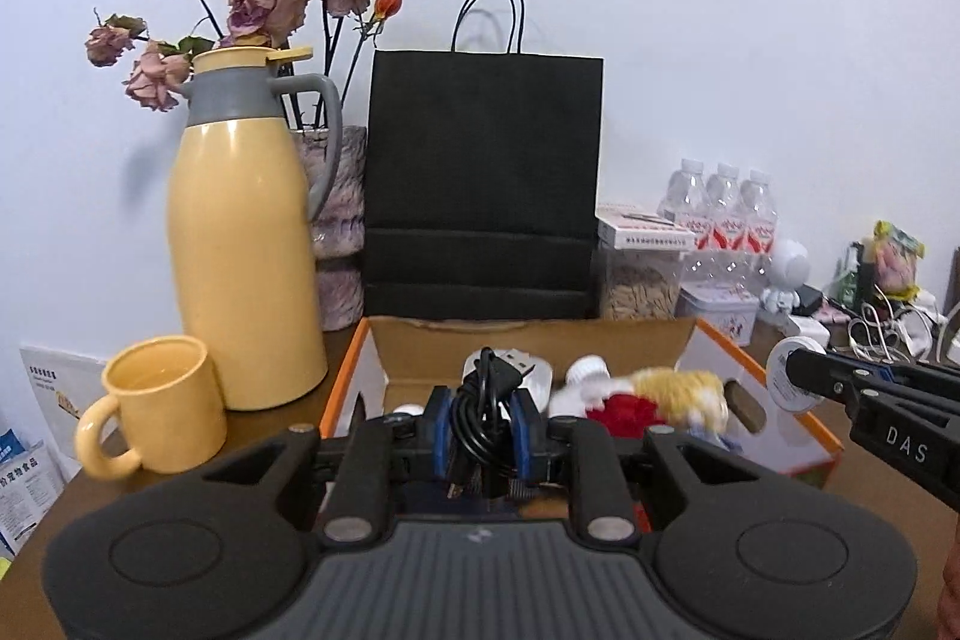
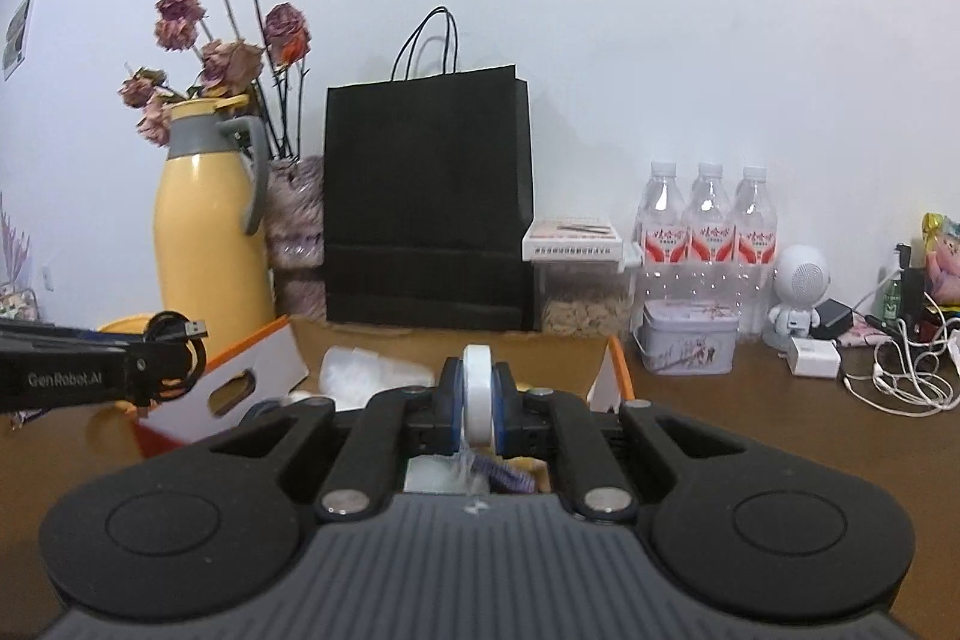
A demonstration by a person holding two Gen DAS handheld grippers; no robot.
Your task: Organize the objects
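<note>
We see even, soft indoor light; faint shadows on the wall (image 1: 720,40). Strong fisheye bending, dark vignette corners. The doll (image 1: 660,397) is motion-blurred; glare on the yellow thermos (image 2: 198,232).

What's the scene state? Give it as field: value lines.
left gripper: jaws shut on coiled black USB cable
right gripper: jaws shut on white tape roll
target area: open cardboard box, both grippers above it
box contents: plush doll, white items
behind box: black paper bag
left of box: yellow thermos, yellow mug
</note>
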